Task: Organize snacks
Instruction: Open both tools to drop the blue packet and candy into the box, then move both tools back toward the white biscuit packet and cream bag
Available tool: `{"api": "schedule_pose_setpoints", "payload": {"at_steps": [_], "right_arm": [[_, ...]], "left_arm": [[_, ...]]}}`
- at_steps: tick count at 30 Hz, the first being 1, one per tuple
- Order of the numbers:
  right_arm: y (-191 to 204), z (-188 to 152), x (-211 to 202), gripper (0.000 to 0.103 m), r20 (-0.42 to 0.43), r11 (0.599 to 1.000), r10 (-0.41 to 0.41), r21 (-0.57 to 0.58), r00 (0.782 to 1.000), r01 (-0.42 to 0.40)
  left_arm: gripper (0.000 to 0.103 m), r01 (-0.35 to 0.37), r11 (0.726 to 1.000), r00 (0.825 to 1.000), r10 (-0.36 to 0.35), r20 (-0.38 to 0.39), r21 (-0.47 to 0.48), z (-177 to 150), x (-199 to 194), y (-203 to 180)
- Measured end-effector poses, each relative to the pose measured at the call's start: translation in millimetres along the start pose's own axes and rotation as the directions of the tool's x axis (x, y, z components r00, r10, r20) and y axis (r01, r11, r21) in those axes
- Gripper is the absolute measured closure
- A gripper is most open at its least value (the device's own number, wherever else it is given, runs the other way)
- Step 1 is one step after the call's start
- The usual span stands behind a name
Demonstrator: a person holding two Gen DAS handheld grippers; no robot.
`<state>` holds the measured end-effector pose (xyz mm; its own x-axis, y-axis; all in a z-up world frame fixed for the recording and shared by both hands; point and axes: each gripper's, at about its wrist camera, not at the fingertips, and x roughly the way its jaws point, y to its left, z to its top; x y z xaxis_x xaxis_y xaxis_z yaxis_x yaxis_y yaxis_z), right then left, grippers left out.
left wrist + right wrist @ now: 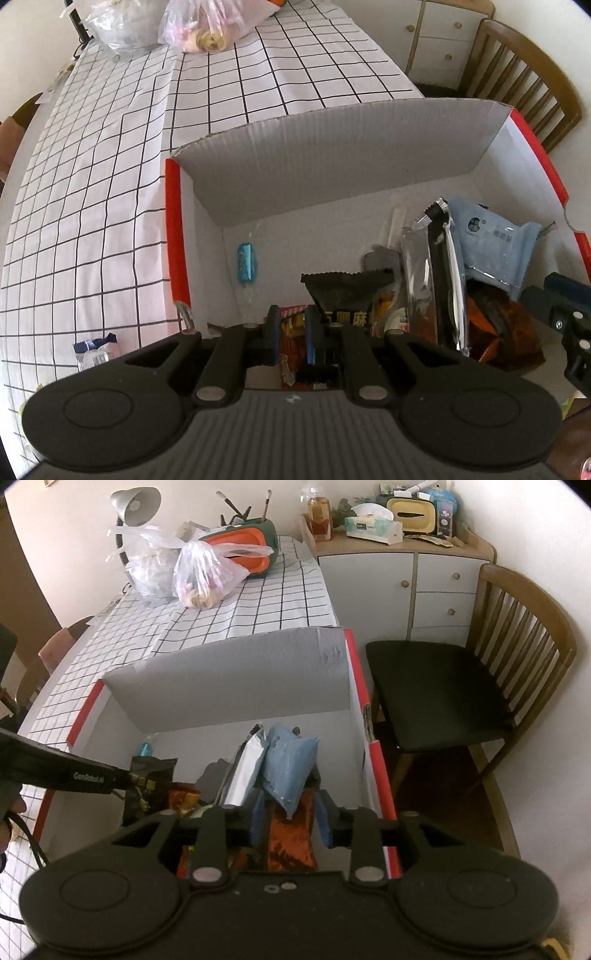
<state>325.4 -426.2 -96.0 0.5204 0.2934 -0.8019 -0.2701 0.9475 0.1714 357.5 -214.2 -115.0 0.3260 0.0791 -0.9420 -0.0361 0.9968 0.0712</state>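
The snacks sit in an open cardboard box [332, 155] with red edges on a checked tablecloth [110, 184] — a pale blue packet [291, 764] propped against a silver packet [245, 771] towards the right side, a black packet [345, 291] in the middle, an orange packet [291, 845] at the near wall, and a small blue wrapped sweet [246, 262] lying alone on the bare floor of the box. The left gripper [291, 334] points down into the box with its jaws together on the lower part of the black packet, a red wrapper just beside it. The right gripper [290, 821] hangs over the orange packet with its jaws apart; the packet lies between the pads, which do not seem to press on it. So the step in hand looks like setting packets into the box, the right one just let go, the left one about to be placed. One small white-and-blue packet [96, 352] is still outside, on the cloth by the box's near left corner. The next move calls for the left jaws to part so the black packet settles — then a lift clear of the rim and a reach to the packet on the cloth.
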Motion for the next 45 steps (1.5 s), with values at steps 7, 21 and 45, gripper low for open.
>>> {"api": "schedule_pose_setpoints", "payload": {"at_steps": [7,21,45], "right_arm": [[5,-3,-19,0.063,0.033,1.000,0.014,-0.001,0.999,-0.014],[30,-8,-64,0.044,0.111,0.999,0.044,-0.032,0.993,-0.040],[107,-20,-119,0.003,0.244,0.987,0.139,-0.108,0.960,-0.116]], "left_arm": [[0.085,0.045,0.999,0.998,-0.043,0.048,-0.030,-13,-20,6],[0.064,0.133,0.990,0.975,-0.124,0.184,-0.040,-40,-75,21],[0.032,0.210,0.977,0.902,-0.181,0.391,-0.030,-109,-148,92]]}}
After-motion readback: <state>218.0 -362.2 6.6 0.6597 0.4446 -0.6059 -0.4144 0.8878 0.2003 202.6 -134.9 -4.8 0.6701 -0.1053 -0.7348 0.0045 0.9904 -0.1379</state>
